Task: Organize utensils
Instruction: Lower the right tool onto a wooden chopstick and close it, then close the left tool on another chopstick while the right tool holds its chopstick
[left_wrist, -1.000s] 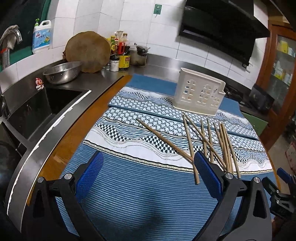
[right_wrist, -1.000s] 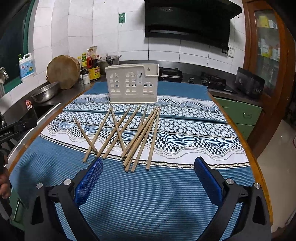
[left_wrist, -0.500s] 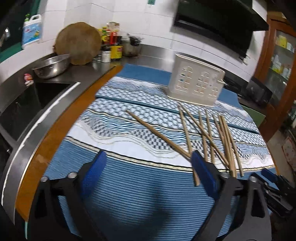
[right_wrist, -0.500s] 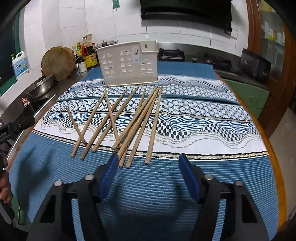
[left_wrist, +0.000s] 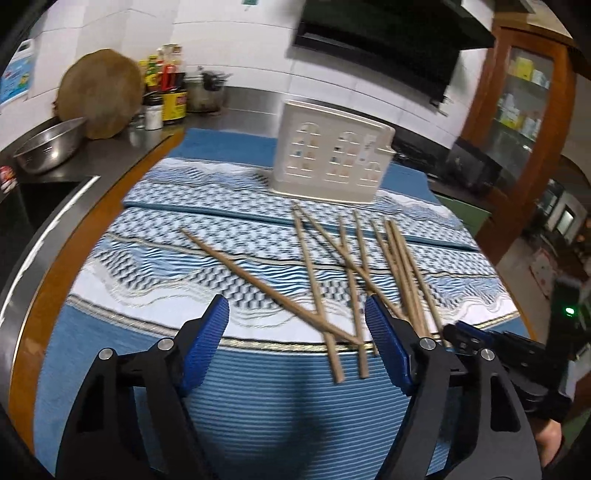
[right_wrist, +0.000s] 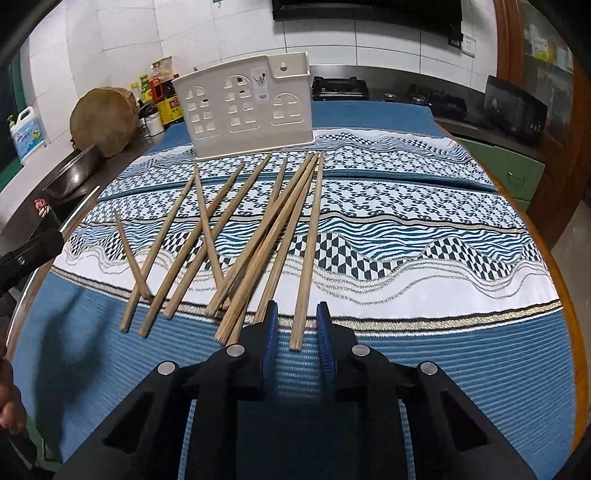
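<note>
Several wooden chopsticks lie fanned out on a blue patterned cloth, in front of an upright white holder with arched cut-outs. My right gripper is low over the cloth. Its jaws are closing and stand narrow, with the near end of the rightmost chopstick between the blue pads, a gap on each side. My left gripper hovers at the left of the chopsticks. Its jaws are closing but still wide, and near ends of a few sticks lie between them untouched. The holder stands behind.
A steel bowl, a round wooden board and bottles stand on the counter at the back left, beside a sink. The table's wooden edge curves along the left. A cooktop sits behind the holder.
Both grippers have come down and forward toward the chopsticks. The right jaws have narrowed greatly around the rightmost stick's end. The left jaws have narrowed a little.
</note>
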